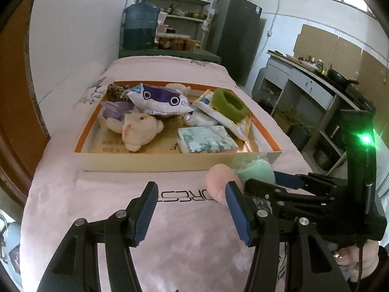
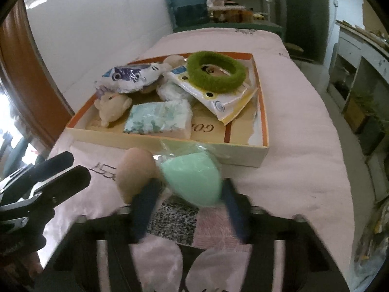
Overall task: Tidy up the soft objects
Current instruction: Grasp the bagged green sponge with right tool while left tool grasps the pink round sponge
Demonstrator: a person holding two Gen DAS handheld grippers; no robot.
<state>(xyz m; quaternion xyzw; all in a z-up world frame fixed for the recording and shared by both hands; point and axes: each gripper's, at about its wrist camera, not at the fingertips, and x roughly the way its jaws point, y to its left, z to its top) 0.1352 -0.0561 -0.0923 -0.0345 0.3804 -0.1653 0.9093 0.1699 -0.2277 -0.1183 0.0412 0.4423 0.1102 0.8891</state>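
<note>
A shallow orange-rimmed cardboard box [image 1: 180, 161] [image 2: 263, 112] sits on the pink-covered table. It holds a plush toy [image 1: 139, 130], tissue packs [image 1: 206, 138], a purple-and-white pouch [image 1: 158, 98] and a green fuzzy ring [image 1: 229, 104] [image 2: 216, 74]. My right gripper [image 2: 187, 192] is shut on a clear bag with a mint-green sponge [image 2: 193, 177] [image 1: 257, 172] and a pink sponge [image 2: 136, 172] [image 1: 222, 180], just in front of the box's near wall. My left gripper [image 1: 192, 194] is open and empty, low over the cloth, left of the sponges.
A blue water jug [image 1: 141, 25] and shelves stand beyond the table's far end. A grey counter [image 1: 311, 82] runs along the right. The white wall is close on the left. Pink cloth [image 1: 116, 194] lies between the box and the table's near edge.
</note>
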